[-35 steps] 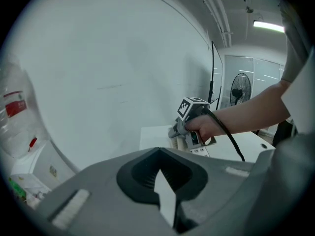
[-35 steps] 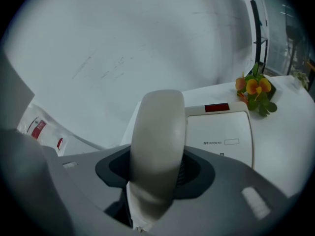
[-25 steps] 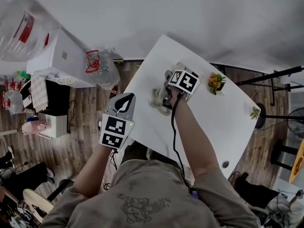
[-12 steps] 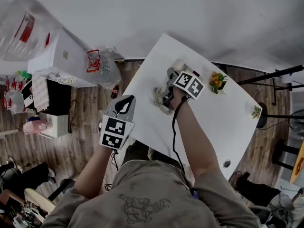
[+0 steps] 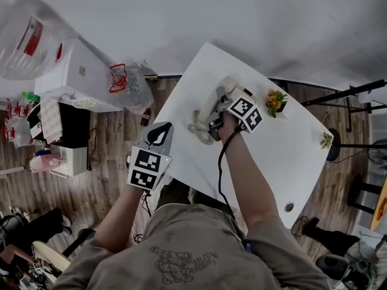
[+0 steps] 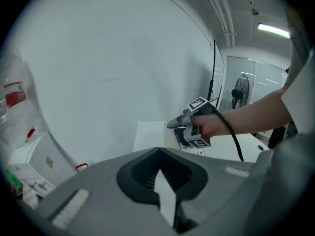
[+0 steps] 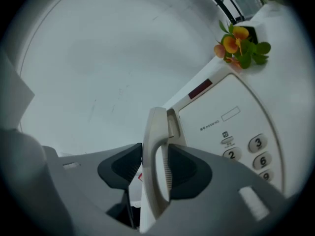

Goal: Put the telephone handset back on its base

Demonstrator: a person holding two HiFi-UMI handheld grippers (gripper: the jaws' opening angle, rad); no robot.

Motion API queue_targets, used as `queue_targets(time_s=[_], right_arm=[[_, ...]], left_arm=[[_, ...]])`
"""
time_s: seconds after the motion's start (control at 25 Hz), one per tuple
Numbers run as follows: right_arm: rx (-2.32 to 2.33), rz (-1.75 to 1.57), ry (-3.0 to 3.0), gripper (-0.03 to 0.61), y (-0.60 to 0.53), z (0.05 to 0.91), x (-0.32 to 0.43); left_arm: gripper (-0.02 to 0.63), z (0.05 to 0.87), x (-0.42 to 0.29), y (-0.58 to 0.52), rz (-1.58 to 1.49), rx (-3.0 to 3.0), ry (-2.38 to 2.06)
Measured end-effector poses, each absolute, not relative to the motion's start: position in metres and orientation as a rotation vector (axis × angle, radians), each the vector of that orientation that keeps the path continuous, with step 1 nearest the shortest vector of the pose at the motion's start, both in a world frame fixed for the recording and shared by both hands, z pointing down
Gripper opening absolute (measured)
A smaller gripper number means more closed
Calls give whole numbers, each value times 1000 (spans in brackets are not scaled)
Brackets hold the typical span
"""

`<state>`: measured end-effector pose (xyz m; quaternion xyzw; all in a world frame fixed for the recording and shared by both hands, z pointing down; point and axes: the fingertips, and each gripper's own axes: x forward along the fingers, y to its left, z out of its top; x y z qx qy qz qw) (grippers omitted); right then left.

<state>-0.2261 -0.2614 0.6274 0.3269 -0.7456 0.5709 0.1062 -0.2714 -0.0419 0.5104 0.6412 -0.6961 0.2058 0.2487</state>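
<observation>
my right claw (image 7: 150,170), jaws just eased slightly, grasps the handset (image 7: 155,132) beside its base (image 7: 236,124); left claw (image 6: 160,181) clenched, empty.

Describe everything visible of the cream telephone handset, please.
The cream plastic telephone handset is a curved bar standing on edge, nearly upright. The right gripper clamps it, dark pads on both sides; its jaws have just eased slightly wider. It is beside the white keypad base, not flat in the cradle. Its coiled cord trails across the white table.
</observation>
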Motion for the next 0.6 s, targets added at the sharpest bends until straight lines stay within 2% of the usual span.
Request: queue_targets(time_s=[0.12,0.28,0.48,0.6], right_arm=[[994,1532,-2187,250,-264,630,-214],[1011,1387,-2186,259,-265,628,-202],[970,1275,-2213,259,-263,617,-195],[912,1225,-2248,207,-259,600,-192]], left_arm=[[0,512,-268,-42,562,1752,-1888],[0,513,-266,-43,567,1759,-1881],[0,508,-261,-47,571,1773,-1884],[0,502,-258,-52,574,1793,-1890]])
